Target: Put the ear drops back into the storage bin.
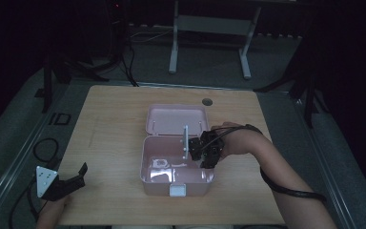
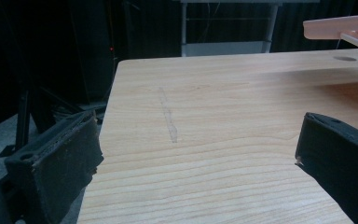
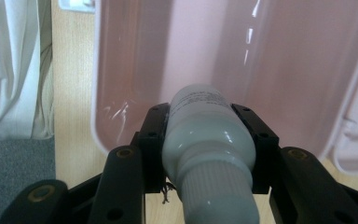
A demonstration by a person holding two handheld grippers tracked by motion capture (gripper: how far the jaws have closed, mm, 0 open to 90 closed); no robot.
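A pink plastic box [image 1: 148, 164] stands open in the middle of the wooden table [image 1: 109, 124], its lid [image 1: 176, 119] laid back behind it. My right gripper [image 1: 196, 149] hangs over the box's right side, shut on a white bottle [image 3: 205, 135] with a ribbed cap; the bottle points into the pink box [image 3: 270, 65]. In the high view the white bottle [image 1: 186, 141] shows as a pale upright shape just left of the gripper. My left gripper [image 1: 78, 174] rests at the table's front left corner, its jaws open over bare wood [image 2: 191, 135] with nothing between them.
A white latch [image 1: 177, 190] sits on the box's front wall. A round hole [image 1: 207, 101] marks the table behind the lid. A white frame stand [image 1: 209, 28] and dark tripod legs stand on the floor beyond. Cables lie at the left.
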